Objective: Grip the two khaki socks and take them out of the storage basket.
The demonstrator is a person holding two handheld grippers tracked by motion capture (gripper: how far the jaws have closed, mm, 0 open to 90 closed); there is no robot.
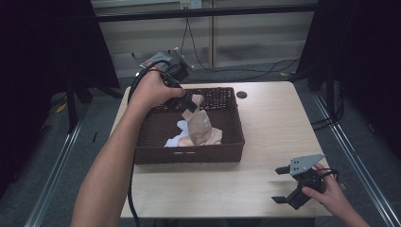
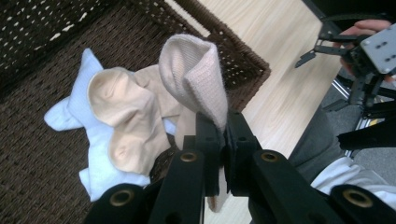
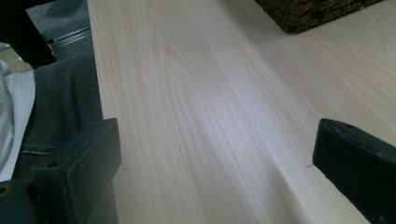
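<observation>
A dark wicker basket stands on the wooden table. My left gripper hangs over the basket's far side, shut on a beige sock that dangles from it. In the left gripper view the black jaws pinch the beige sock near its cuff, my left gripper above the pile. A second beige sock and a light blue one lie on the basket floor. My right gripper rests low at the table's front right corner, jaws wide apart, nothing between them.
The basket's corner lies ahead of the right gripper. A small dark round hole sits in the table behind the basket. Bare tabletop stretches right of the basket and in front of it. Cables run on the floor beyond the table.
</observation>
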